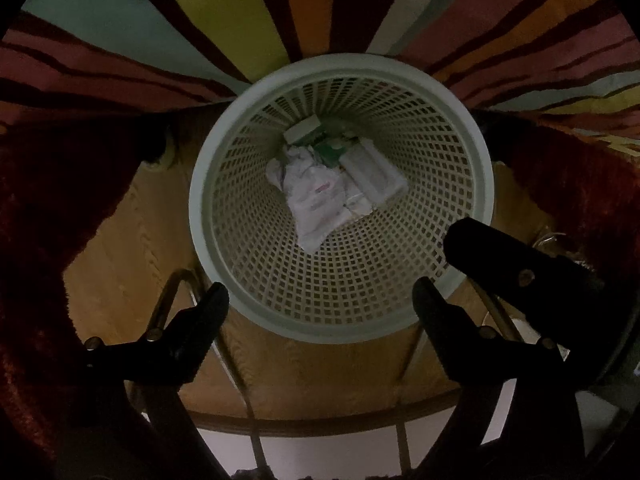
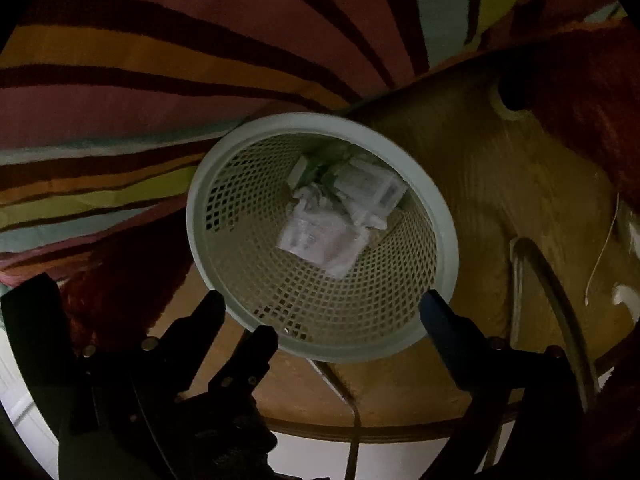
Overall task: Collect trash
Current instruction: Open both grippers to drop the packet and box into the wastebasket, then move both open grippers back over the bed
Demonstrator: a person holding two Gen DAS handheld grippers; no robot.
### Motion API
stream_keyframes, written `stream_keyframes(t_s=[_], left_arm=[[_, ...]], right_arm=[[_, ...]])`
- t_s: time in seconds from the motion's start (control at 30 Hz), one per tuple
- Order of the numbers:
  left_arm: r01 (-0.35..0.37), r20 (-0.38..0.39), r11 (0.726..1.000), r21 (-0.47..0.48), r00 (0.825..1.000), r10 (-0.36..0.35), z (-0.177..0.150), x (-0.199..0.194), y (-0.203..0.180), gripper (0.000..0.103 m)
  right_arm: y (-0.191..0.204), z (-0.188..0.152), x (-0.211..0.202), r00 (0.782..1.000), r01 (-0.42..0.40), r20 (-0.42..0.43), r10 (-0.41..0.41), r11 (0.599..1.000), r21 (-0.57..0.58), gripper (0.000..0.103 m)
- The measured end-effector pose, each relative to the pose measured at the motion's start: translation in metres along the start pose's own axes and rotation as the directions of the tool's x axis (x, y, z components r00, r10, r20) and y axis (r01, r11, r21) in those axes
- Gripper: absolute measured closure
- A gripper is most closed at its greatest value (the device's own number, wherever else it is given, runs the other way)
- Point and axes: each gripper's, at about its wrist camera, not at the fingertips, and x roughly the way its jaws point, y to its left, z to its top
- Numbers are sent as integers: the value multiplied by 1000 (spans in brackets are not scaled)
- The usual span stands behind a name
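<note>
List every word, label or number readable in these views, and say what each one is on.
None can be read.
Crumpled white wrapper in the wastebasket: faint pinkish print, too blurred.
White packet beside it: small dark print, too small and blurred.
Green-and-white packaging: no legible text.

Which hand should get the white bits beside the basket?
Right, probably. Its tongs are open and empty, and the white bits lie on its side of the basket. The left tongs, also open, sit on the other side.
</note>
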Motion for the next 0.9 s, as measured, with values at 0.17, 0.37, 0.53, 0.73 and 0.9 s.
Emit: stream_keyframes(t_s=[0.17,0.37,0.53,0.73,0.9], left_arm=[[25,13,1000,-7,1000,-25,-3,-9,2,13],[36,59,999,-13,998,-35,-8,-19,5,13],[42,119,999,3,992,-42,-15,-35,3,12],[81,199,997,-15,977,-76,-25,-59,10,13],[113,281,994,10,953,-111,-37,-86,14,13]], right_arm=[[0,1,-2,1000,-3,9,3,1000,3,10],[1,-3,-9,999,-10,45,10,1000,15,10],[3,-11,-22,996,-22,89,23,1000,-7,10],[6,-22,-43,986,-26,161,34,998,-52,10],[11,-31,-60,976,-27,212,45,996,-85,10]])
